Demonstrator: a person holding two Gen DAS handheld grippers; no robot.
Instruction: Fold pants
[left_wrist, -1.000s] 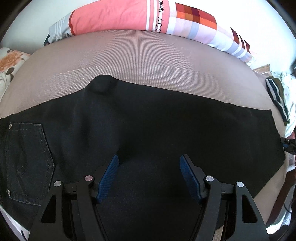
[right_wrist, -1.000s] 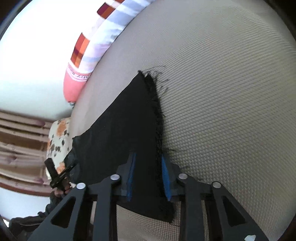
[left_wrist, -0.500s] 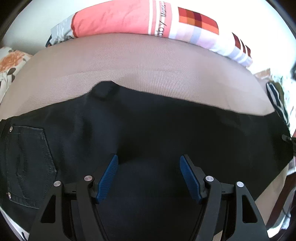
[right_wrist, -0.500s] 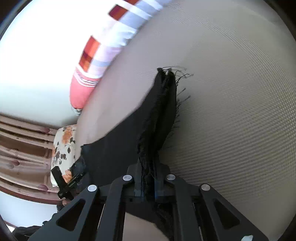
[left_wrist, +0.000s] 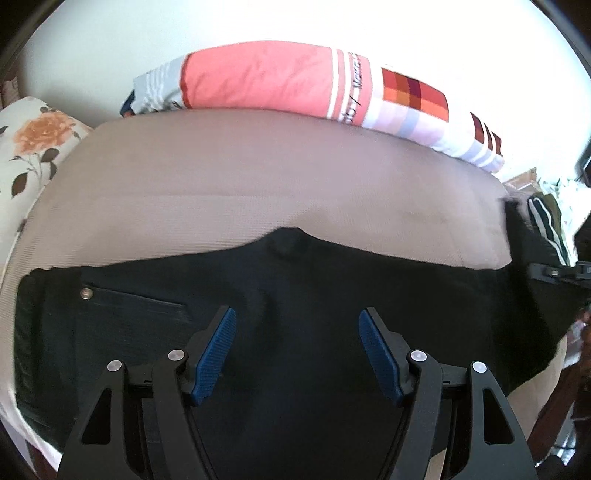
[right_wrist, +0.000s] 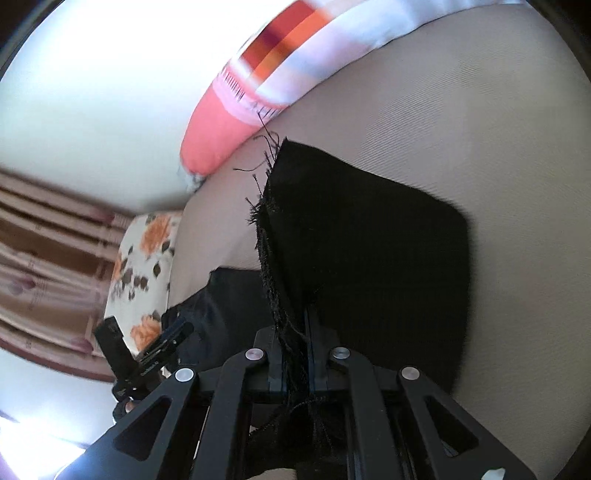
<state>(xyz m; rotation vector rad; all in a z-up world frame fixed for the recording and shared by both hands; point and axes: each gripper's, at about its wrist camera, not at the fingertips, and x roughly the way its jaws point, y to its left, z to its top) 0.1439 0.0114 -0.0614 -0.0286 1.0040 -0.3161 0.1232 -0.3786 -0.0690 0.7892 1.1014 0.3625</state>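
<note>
Black pants (left_wrist: 332, 295) lie folded lengthwise across the beige mattress (left_wrist: 258, 177), waist and back pocket (left_wrist: 122, 314) at the left. My left gripper (left_wrist: 297, 339) is open and empty, hovering just above the middle of the pants. My right gripper (right_wrist: 295, 332) is shut on the frayed leg hem (right_wrist: 273, 258) and holds it lifted off the mattress, the leg end (right_wrist: 369, 240) hanging folded over. The right gripper shows at the right edge of the left wrist view (left_wrist: 554, 271); the left gripper shows at the lower left of the right wrist view (right_wrist: 147, 354).
A pink and checked pillow (left_wrist: 295, 81) lies along the far edge of the mattress. A floral pillow (left_wrist: 33, 147) sits at the left. Striped clothes (left_wrist: 546, 221) lie off the right end. A curtain (right_wrist: 44, 240) hangs behind.
My right gripper closed on the leg hem and raised it, moving it toward the waist. The left gripper stayed open and shifted a little toward the waist.
</note>
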